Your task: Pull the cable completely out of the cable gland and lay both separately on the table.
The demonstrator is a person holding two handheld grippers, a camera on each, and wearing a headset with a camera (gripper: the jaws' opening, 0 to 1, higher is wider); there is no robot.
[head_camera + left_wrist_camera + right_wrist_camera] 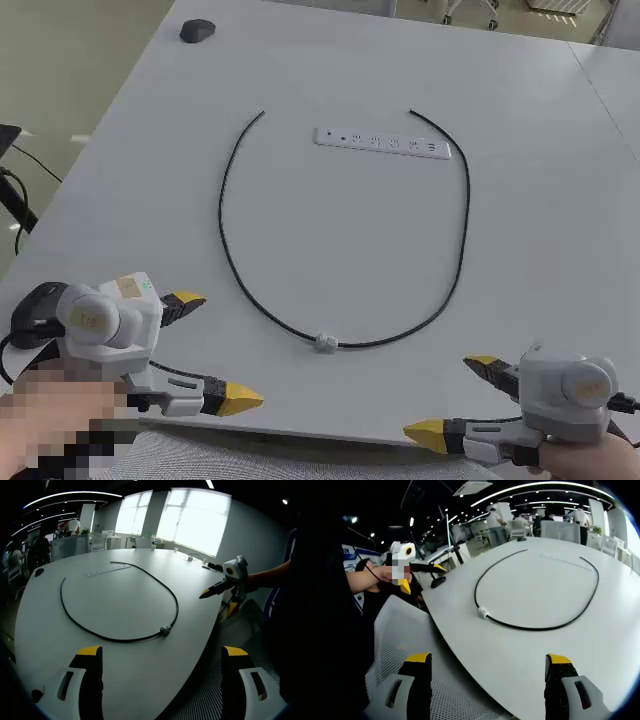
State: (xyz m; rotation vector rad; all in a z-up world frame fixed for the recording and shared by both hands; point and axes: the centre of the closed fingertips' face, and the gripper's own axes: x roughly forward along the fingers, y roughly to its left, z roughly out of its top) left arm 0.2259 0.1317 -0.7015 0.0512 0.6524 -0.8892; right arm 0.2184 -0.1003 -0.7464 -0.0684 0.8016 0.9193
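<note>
Cable gland sits threaded on the cable, between left gripper and right gripper, both spread wide and empty; cable runs left-right through it, left side slightly nearer

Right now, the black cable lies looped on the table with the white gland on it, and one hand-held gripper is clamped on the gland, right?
Only the clamping is wrong. The head view shows the white gland on the looped black cable lying free, while the left hand-held gripper and right hand-held gripper hover open by the near edge of the table.
</note>
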